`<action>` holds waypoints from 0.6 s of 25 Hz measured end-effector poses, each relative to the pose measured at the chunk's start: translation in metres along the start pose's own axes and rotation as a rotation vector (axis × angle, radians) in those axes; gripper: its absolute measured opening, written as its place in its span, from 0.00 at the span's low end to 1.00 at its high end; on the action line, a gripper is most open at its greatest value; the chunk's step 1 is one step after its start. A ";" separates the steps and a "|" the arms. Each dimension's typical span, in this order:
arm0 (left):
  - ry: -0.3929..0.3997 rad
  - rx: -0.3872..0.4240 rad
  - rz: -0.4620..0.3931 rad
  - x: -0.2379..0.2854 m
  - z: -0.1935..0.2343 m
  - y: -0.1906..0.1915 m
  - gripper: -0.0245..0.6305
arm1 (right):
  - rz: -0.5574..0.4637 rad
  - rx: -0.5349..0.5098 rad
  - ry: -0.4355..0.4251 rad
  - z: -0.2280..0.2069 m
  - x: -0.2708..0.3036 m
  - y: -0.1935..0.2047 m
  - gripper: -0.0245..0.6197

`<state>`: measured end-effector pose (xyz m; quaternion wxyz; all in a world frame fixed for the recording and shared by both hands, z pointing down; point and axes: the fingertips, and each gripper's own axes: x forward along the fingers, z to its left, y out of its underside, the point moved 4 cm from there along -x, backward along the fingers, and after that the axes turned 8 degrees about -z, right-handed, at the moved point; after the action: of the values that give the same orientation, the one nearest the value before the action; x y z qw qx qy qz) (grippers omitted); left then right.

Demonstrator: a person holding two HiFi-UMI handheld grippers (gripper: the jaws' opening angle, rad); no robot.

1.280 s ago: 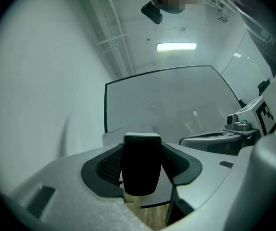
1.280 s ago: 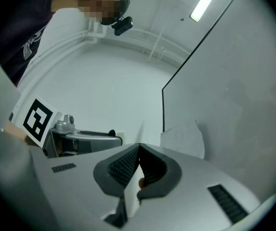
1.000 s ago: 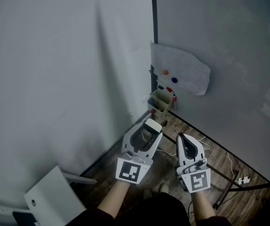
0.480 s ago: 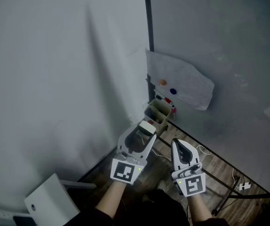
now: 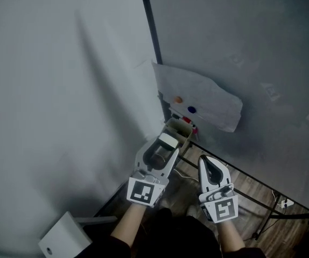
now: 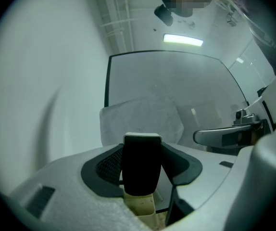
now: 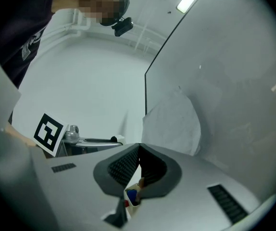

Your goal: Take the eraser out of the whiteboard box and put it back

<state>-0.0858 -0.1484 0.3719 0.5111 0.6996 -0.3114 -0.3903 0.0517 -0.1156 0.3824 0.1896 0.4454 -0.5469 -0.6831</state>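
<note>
The eraser [image 5: 168,140], white-backed with black felt, is clamped upright between the jaws of my left gripper [image 5: 167,142]; in the left gripper view the eraser [image 6: 140,165] fills the gap of the left gripper [image 6: 141,173]. The beige whiteboard box [image 5: 179,128] hangs at the board's lower left corner, just beyond the eraser; the box [image 6: 141,207] shows below it. My right gripper [image 5: 204,160] hangs to the right, shut and empty, its jaws [image 7: 138,159] touching, with the box and its markers [image 7: 131,196] seen past them.
A crumpled white sheet [image 5: 200,95] is pinned to the whiteboard by an orange magnet [image 5: 178,99] and a blue magnet [image 5: 191,110]. The board's black frame [image 5: 150,31] runs upward. A white stool [image 5: 63,235] and cables [image 5: 283,203] lie on the wood floor.
The left gripper, still holding the eraser, has drawn closer to the box. The head view has swung, so the board sits further left. The right gripper stays shut.
</note>
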 end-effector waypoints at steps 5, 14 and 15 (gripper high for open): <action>0.087 -0.023 -0.016 0.021 0.014 0.011 0.38 | 0.015 -0.039 0.092 -0.005 0.014 0.008 0.04; 0.207 -0.087 -0.048 0.042 0.050 0.022 0.38 | 0.029 -0.104 0.245 0.002 0.042 0.018 0.04; 0.215 -0.094 -0.047 0.043 0.054 0.024 0.38 | 0.030 -0.109 0.257 0.004 0.045 0.020 0.04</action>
<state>-0.1117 -0.2161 0.3758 0.5647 0.7197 -0.2196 -0.3389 0.0199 -0.1528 0.3824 0.2922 0.5099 -0.4870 -0.6461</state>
